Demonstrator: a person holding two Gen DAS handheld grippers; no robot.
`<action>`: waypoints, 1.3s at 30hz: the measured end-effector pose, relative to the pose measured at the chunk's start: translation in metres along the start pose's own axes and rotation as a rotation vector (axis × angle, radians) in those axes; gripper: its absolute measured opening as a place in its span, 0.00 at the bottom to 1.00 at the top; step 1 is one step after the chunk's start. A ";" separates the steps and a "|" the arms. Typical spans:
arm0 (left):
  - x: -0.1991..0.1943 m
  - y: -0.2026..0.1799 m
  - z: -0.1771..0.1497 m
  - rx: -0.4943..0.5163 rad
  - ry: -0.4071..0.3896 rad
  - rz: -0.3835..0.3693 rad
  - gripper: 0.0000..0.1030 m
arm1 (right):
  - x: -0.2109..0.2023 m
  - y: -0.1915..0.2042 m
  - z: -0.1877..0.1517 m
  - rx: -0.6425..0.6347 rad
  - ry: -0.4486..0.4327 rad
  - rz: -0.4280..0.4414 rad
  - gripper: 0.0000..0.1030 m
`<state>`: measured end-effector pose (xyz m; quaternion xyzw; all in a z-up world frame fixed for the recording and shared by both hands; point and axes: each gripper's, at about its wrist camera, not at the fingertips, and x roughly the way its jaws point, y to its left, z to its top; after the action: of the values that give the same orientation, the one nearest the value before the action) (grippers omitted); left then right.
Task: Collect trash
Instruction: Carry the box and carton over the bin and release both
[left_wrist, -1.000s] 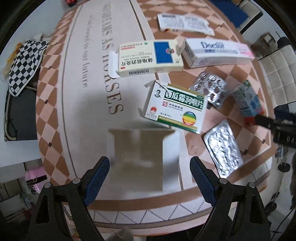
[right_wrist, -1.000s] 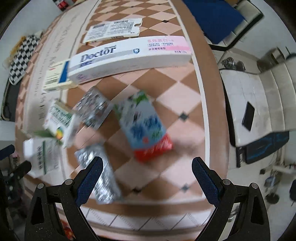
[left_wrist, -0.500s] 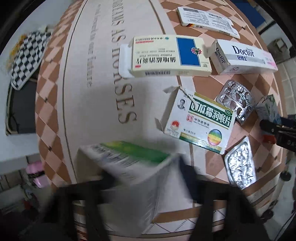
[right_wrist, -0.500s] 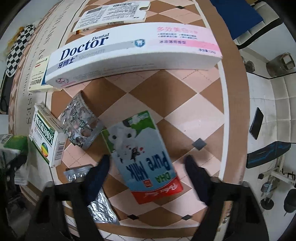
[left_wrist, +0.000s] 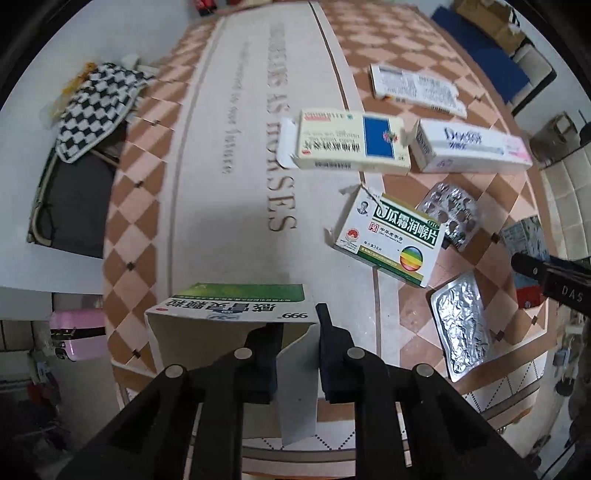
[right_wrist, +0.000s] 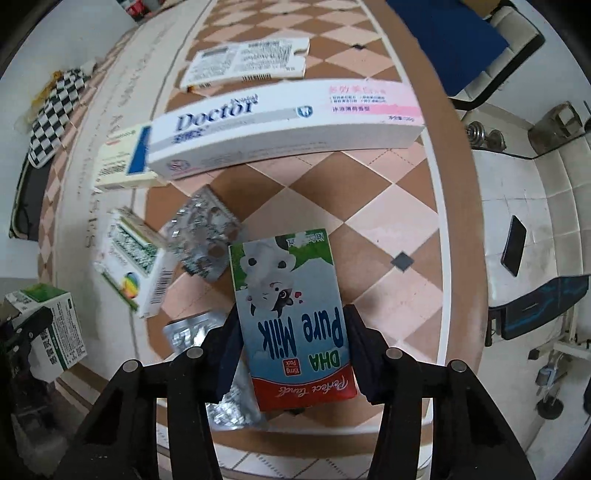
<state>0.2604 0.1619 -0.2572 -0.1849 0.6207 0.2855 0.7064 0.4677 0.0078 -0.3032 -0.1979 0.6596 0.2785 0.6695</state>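
currently, findings as observed:
left gripper (left_wrist: 297, 345): clamped on a wall of the green box (left_wrist: 236, 306), raised over the table (left_wrist: 221, 221) edge.
right gripper (right_wrist: 291, 343): gripped the milk carton (right_wrist: 291, 314), above the foil strip (right_wrist: 192, 332).

Black left claw (left_wrist: 295, 354), dark-blue pads, silver pivot screws

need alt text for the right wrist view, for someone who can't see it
The right gripper is shut on a blue and white Pure Milk carton above a checkered mat. Behind it lie a long white Doctor toothpaste box, a flattened printed carton, a foil blister pack and a green and white medicine box.
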 end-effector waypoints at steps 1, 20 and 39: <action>-0.009 0.000 -0.005 -0.007 -0.020 0.001 0.13 | -0.007 0.004 -0.005 0.007 -0.011 0.006 0.52; -0.090 0.048 -0.188 0.017 -0.186 -0.127 0.13 | -0.108 0.093 -0.245 0.126 -0.209 0.037 0.52; 0.179 0.038 -0.301 -0.113 0.234 -0.383 0.14 | 0.128 0.097 -0.422 0.265 0.112 0.108 0.52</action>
<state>0.0165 0.0368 -0.4778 -0.3705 0.6350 0.1571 0.6594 0.0768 -0.1703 -0.4426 -0.0870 0.7364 0.2131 0.6361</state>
